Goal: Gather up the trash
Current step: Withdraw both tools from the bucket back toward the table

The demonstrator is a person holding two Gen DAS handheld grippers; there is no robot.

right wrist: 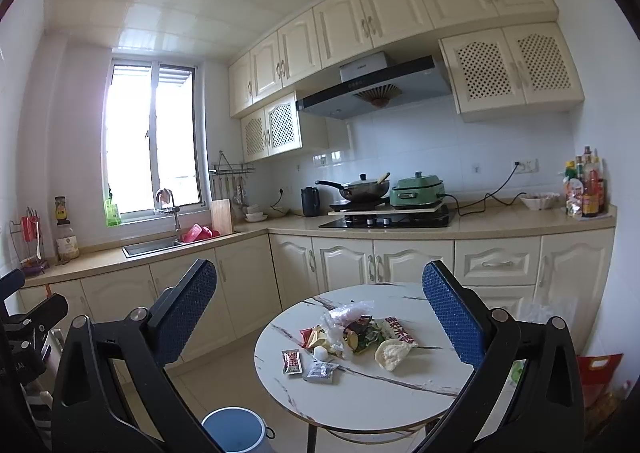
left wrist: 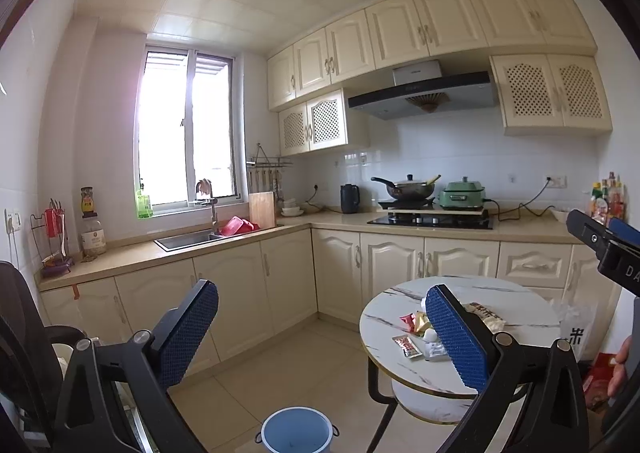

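Both grippers are held well above the floor, facing into a kitchen, and neither touches anything. The left gripper (left wrist: 320, 317) has its blue-padded fingers spread wide with nothing between them; the right gripper (right wrist: 320, 293) is likewise spread wide and empty. The trash (right wrist: 352, 337) lies in a loose pile near the middle of a round marble-patterned table (right wrist: 400, 401), well below and ahead of the right gripper. The pile runs roughly left to right across the tabletop in the right wrist view. At its right end a white snack bag with red print (right wrist: 398, 331) lies with its long axis slanting away from the camera toward the left. Just beside it, a pale crumpled wrapper (right wrist: 390, 355). Set apart at the near left, a red sachet (right wrist: 292, 361) lies flat, long axis pointing roughly toward the camera, with a grey sachet (right wrist: 320, 371) just beside it. A blue bin (right wrist: 234, 431) stands on the floor near the table's left edge, open upward.
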